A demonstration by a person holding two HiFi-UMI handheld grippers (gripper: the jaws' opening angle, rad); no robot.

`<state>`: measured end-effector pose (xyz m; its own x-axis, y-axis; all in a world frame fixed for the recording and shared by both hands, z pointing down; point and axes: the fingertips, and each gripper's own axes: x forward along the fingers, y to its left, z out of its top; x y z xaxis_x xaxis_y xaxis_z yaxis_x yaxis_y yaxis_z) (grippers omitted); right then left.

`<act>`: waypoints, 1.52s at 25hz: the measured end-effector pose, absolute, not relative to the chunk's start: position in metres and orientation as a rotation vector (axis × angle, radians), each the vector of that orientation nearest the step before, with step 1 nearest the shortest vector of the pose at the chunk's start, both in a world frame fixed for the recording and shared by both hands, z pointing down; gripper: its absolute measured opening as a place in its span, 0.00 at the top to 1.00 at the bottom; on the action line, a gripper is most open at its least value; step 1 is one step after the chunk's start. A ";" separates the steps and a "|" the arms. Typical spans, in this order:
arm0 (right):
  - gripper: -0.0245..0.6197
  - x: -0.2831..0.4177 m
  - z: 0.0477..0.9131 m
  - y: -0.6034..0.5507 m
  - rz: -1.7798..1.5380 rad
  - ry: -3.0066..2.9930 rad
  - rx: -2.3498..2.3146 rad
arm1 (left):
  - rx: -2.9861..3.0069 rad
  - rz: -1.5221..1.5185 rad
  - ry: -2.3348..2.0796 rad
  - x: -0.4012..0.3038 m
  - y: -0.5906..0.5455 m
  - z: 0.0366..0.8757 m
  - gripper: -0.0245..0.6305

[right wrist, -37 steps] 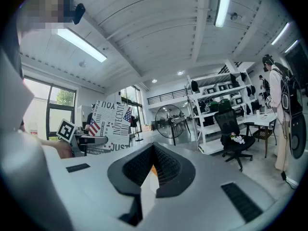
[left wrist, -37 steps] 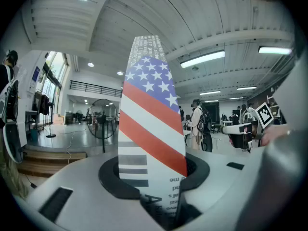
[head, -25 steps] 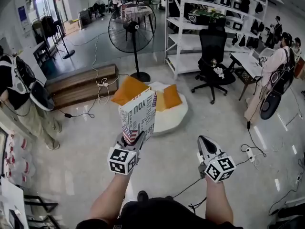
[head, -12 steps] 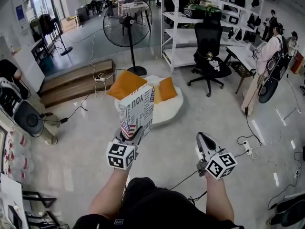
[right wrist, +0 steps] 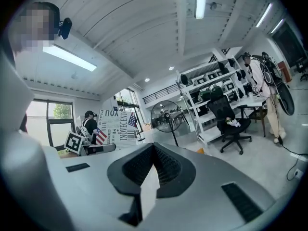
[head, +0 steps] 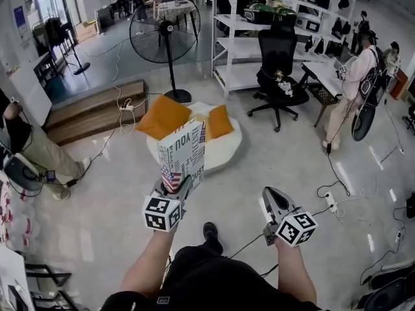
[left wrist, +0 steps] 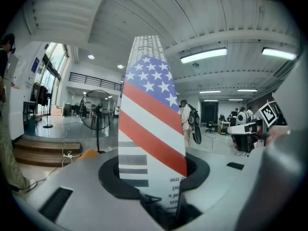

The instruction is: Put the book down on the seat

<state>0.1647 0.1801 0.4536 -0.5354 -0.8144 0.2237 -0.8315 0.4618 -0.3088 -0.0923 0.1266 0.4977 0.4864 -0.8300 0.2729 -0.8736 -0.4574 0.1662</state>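
Observation:
In the head view my left gripper (head: 174,185) is shut on the lower edge of a book (head: 184,151), holding it upright. Its white cover carries black lettering and a US flag. The left gripper view shows the book (left wrist: 151,134) standing between the jaws (left wrist: 155,186). The seat (head: 225,153), a round white floor cushion with two orange pillows (head: 163,116), lies on the floor just beyond the book. My right gripper (head: 268,193) hovers to the right with its jaws together and nothing in them. The right gripper view (right wrist: 154,150) shows the book (right wrist: 115,125) at its left.
A standing fan (head: 163,34) and wooden steps (head: 91,112) are behind the seat at the left. Shelving (head: 249,37) and a black office chair (head: 279,70) stand at the back right. Cables and a power strip (head: 331,203) lie on the floor. One person stands at the left (head: 29,148), another at the right (head: 353,86).
The seat, fan and chair have come closer and lower in the head view. The book stays upright in my left gripper. The person at the left has shifted position.

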 end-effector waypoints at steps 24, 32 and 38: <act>0.94 0.172 0.533 -0.072 0.741 -2.473 1.352 | 2.346 0.233 -1.351 -0.074 -0.112 0.578 0.72; 0.94 0.141 0.533 -0.110 0.687 -2.463 1.252 | 2.325 0.176 -1.376 -0.094 -0.134 0.582 0.72; 0.94 0.121 0.518 -0.131 0.647 -2.497 1.192 | 2.274 0.155 -1.427 -0.112 -0.133 0.580 0.72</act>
